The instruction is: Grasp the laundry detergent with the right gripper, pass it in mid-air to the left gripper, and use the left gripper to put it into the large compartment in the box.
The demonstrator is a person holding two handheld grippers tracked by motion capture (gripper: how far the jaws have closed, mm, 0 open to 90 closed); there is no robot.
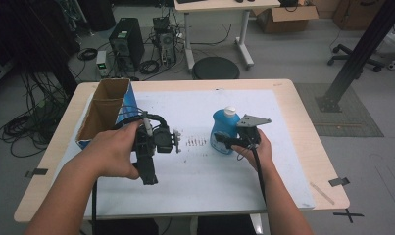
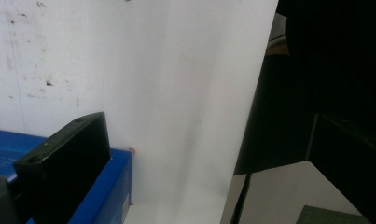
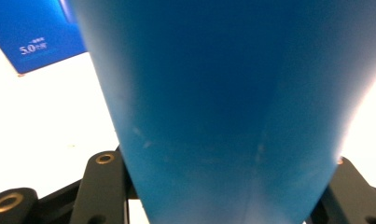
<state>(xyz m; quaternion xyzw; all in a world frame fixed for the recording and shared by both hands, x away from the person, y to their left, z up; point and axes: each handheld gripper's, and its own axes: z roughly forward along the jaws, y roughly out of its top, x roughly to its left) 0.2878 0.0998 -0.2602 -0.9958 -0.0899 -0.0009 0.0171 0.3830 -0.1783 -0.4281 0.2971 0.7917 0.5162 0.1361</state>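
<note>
Right claw (image 1: 229, 143): closed on the blue bottle (image 1: 224, 131), jaws flanking its body low in the right gripper view; bottle upright, white cap, right of centre in the high view, on the white-covered surface (image 1: 200, 181). Step judged: grasp made, lift pending; next move calls for a steady, upright raise. Left claw (image 1: 177, 141): left of centre, state cannot be told; one jaw lies against the blue carton (image 2: 108, 186). Carton (image 1: 109, 110) open, at centre left. Writing: "5.0" legible on carton (image 3: 31, 37); the rest too small to read.
</note>
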